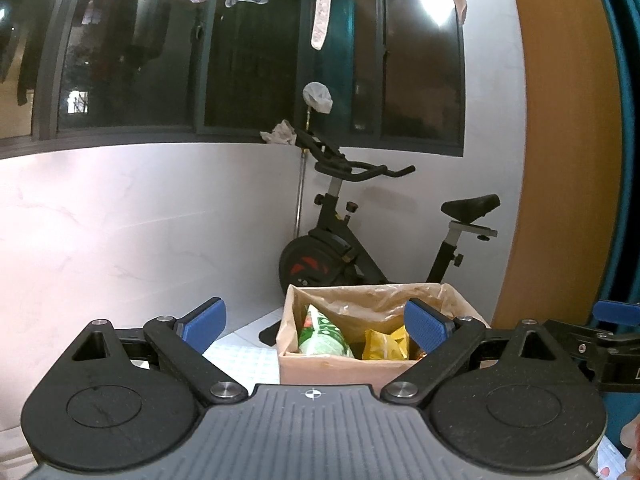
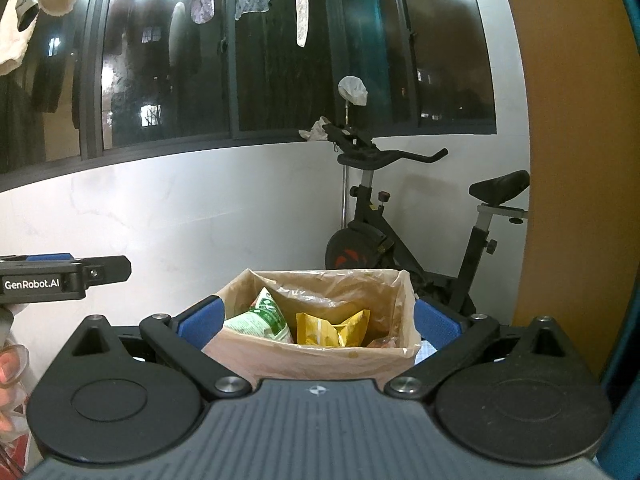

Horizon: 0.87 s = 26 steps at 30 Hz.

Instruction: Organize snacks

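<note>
1. Both tools are hovering level, facing a cardboard box (image 2: 320, 356) lined with a clear plastic bag (image 2: 344, 292). Left gripper (image 1: 316, 326) is spread wide and holding nothing; right gripper (image 2: 320, 324) is likewise spread and empty.
2. Snacks are sitting inside the box: a green-and-white snack bag (image 2: 264, 320) leaning at the left, a yellow packet (image 2: 332, 330) in the middle, something reddish at the right corner that I cannot identify.
3. Step, as I'm reading it: between picks. Either packing is nearly finished or sorting from the box is about to begin; I cannot tell which.
4. The next move is probably calling for one gripper to dip over the rim, close on a packet's crimped top edge, and avoid snagging the loose liner.
5. Right wrist view is showing the box centred between its fingers, plus the left tool's side (image 2: 64, 278) and fingertips (image 2: 10, 364) of the person's hand at the left edge.
6. Left wrist view is showing the box off to the right, white tabletop (image 1: 248, 360) beside it, and the right tool's blue pad (image 1: 616, 312) at the right edge.
7. An exercise bike (image 2: 404, 236) is standing behind the box in both views, well apart from it.
</note>
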### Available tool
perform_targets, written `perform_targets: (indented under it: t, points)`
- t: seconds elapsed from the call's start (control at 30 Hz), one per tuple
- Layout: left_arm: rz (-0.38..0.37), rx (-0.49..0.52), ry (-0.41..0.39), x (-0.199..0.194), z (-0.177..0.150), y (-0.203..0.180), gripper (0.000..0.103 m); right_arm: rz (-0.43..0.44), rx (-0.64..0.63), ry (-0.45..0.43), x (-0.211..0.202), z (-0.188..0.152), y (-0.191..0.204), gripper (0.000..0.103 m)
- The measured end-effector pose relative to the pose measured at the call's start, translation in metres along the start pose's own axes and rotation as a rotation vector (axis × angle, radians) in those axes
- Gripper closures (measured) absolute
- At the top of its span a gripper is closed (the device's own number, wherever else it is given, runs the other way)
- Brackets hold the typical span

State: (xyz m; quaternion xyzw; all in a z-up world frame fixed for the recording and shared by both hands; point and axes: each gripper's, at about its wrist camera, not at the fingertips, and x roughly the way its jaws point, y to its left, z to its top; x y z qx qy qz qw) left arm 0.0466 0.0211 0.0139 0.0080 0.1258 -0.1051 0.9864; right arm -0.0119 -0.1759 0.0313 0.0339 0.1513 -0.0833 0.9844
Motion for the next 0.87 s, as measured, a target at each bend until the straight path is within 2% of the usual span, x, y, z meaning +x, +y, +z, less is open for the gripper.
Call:
perform_targets:
  t: [0.87]
  points:
    - [0.024, 0.0, 0.01, -0.006, 0.0024, 0.0006, 0.006, 0.006, 0.001, 0.001, -0.0087, 0.0032, 0.0035, 0.0]
